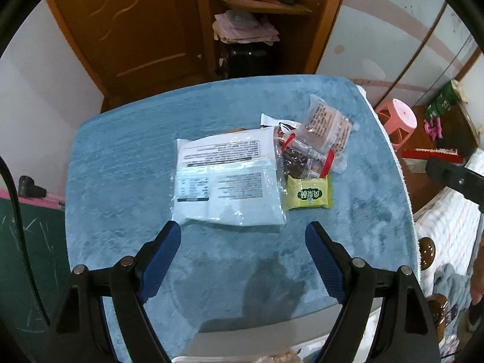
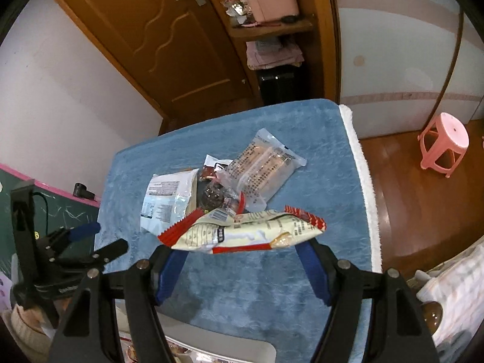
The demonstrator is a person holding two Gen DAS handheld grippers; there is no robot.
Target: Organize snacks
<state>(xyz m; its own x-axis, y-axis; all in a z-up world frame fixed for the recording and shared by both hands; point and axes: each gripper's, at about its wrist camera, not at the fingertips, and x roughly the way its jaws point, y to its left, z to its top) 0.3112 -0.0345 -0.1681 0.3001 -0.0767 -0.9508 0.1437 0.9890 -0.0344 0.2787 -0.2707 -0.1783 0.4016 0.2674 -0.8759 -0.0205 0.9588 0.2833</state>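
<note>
We look down on a worktop [image 1: 127, 157] covered with a blue plush cloth, on which the snacks are gathered in one loose heap toward the far right rather than spread out. A large white pouch [image 1: 230, 181] lies flat, printed back upward, at the near left of the heap. Against its right edge sits a small green packet [image 1: 309, 194], and behind that a clear bag of dark sweets [image 1: 299, 157] with a clear pack of brown biscuits [image 1: 328, 125] leaning on top. We judge this heap to be the collecting spot.

The left gripper [image 1: 242, 236] hangs just short of the white pouch with its blue fingers [image 1: 163, 254] spread wide and nothing between them. It is free, we think, to steady or shift the heap.

The right gripper [image 2: 245, 249] carries a cream snack bag with red crimped ends [image 2: 242, 231]. The bag spans the gap crosswise, and each blue finger [image 2: 314, 272] presses on one side of it, so the fingers are clenched on the bag. Held across its middle like this, the bag stays level and its ends stick out clear of the fingers. It is raised above the cloth, on the near side of the heap, which suggests that it is about to be added there.

A pink stool [image 2: 443, 142] stands on the wooden floor beside the worktop.
</note>
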